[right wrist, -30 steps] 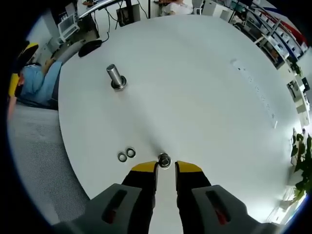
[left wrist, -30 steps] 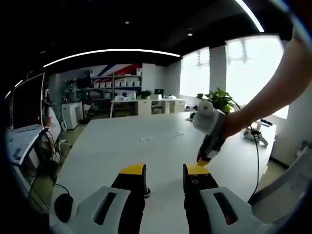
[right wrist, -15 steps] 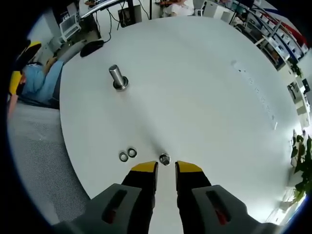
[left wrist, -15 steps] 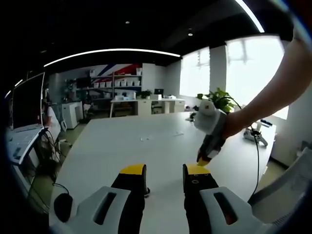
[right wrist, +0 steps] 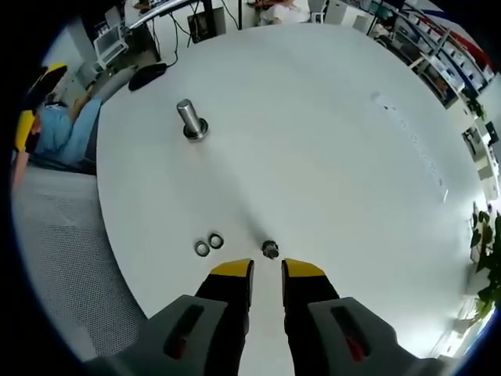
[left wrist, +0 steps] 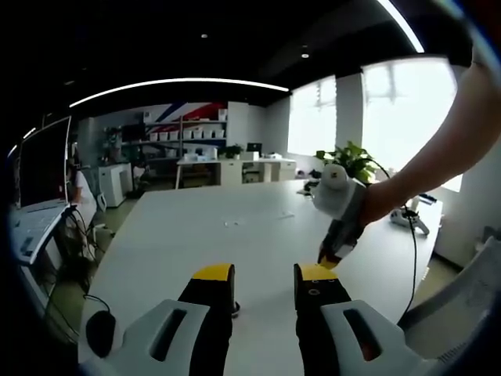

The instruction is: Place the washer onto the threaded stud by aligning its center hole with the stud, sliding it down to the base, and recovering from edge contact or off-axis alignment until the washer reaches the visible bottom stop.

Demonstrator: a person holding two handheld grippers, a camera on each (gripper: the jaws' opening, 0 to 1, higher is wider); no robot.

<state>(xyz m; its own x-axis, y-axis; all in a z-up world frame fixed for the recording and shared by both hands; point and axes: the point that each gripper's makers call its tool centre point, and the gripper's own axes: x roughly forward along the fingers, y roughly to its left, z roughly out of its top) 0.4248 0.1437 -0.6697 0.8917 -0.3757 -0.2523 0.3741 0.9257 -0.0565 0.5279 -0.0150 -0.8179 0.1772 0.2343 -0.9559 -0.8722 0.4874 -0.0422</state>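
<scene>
Over a wide white table (right wrist: 313,141), the right tool (right wrist: 267,269) hangs with its yellow-tipped jaws parted and nothing between them, poised just short of a small silver metal piece (right wrist: 270,250) that looks like a nut or a thick washer; the pictures are too small to tell which. Two flat silver ring washers (right wrist: 210,244) lie side by side on the table just to the left of that piece, touching or nearly so. The upright silver threaded stud on its round base (right wrist: 190,120) stands well apart from them, farther across the table, and its shaft appears bare. In the left gripper view the left tool (left wrist: 264,273) is held low over the table, its jaws likewise apart and empty, while the right tool (left wrist: 338,224) shows in a person's hand at the right. As a judgement, the task has barely begun: no washer is picked up, and grasping, carrying, aligning and sliding to the base all remain.
</scene>
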